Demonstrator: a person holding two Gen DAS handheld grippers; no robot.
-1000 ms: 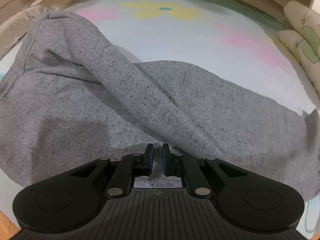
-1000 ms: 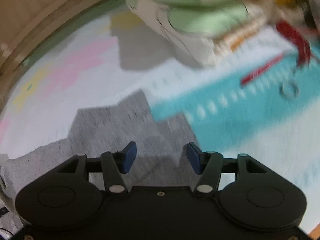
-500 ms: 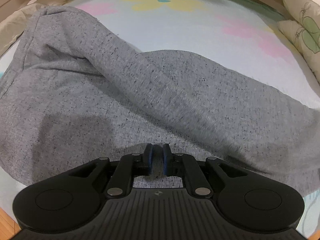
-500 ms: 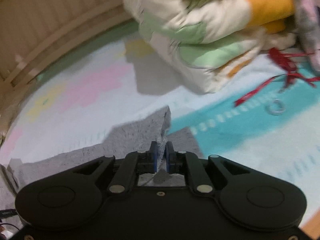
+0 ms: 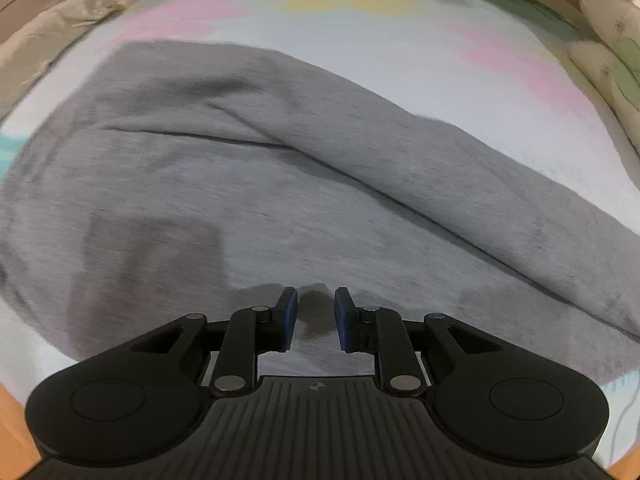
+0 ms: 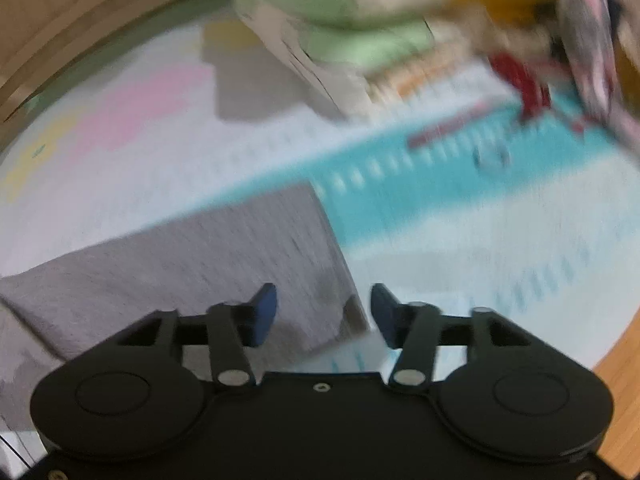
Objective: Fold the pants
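Left gripper (image 5: 316,312), angled steeply down over the grey pants (image 5: 280,208), jaws opening, narrow, empty. Right gripper (image 6: 323,307), above the pants' corner (image 6: 320,240), jaws opening, wider, empty.

Blurred bedding pile (image 6: 360,20), red ribbon (image 6: 520,84)

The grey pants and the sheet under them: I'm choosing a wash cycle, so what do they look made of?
The grey pants look like soft matte knit, probably cotton-blend jersey: heathered grey, limp rounded folds. The sheet looks like thin printed woven cotton, matte, with flat pastel flowers. Blur hides the weave, so both are guesses.
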